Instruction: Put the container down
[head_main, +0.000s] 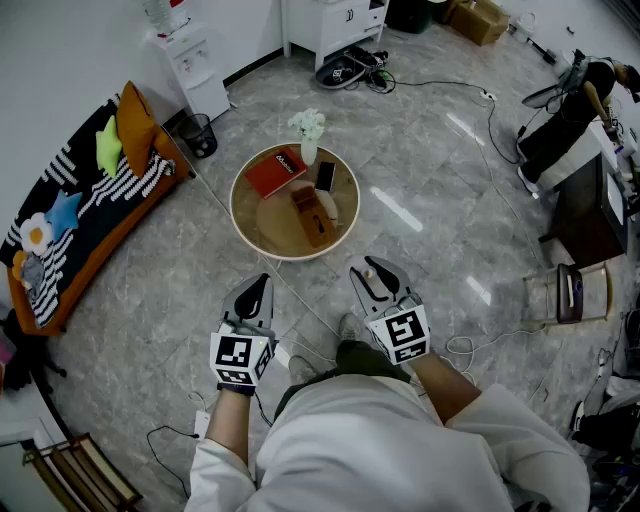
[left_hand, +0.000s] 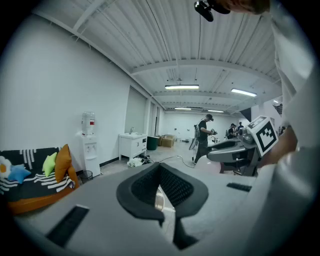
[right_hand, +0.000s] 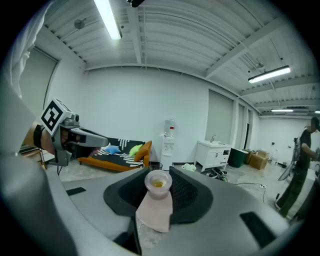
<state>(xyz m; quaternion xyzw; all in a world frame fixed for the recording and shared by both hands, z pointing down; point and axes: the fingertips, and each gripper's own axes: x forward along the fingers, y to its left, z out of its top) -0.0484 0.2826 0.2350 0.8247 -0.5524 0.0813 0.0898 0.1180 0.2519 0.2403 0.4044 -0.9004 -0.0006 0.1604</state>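
I hold both grippers at waist height over the grey floor, a step short of the round wooden table (head_main: 247, 225). My right gripper (head_main: 371, 273) is shut on a small pale pink container (right_hand: 155, 207) with a round, clear top (right_hand: 158, 181); it stands upright between the black pads. In the head view only a pale speck of the container (head_main: 369, 272) shows between the jaws. My left gripper (head_main: 254, 287) is shut, tips touching, with nothing in it (left_hand: 160, 166). Each gripper shows in the other's view, the right gripper (left_hand: 234, 148) and the left gripper (right_hand: 76, 135).
On the table lie a red book (head_main: 275, 172), a dark phone (head_main: 325, 176), a brown wooden piece (head_main: 312, 214) and a vase of white flowers (head_main: 308, 128). An orange sofa (head_main: 95, 215) stands at left. Cables (head_main: 465, 350) trail on the floor near my feet.
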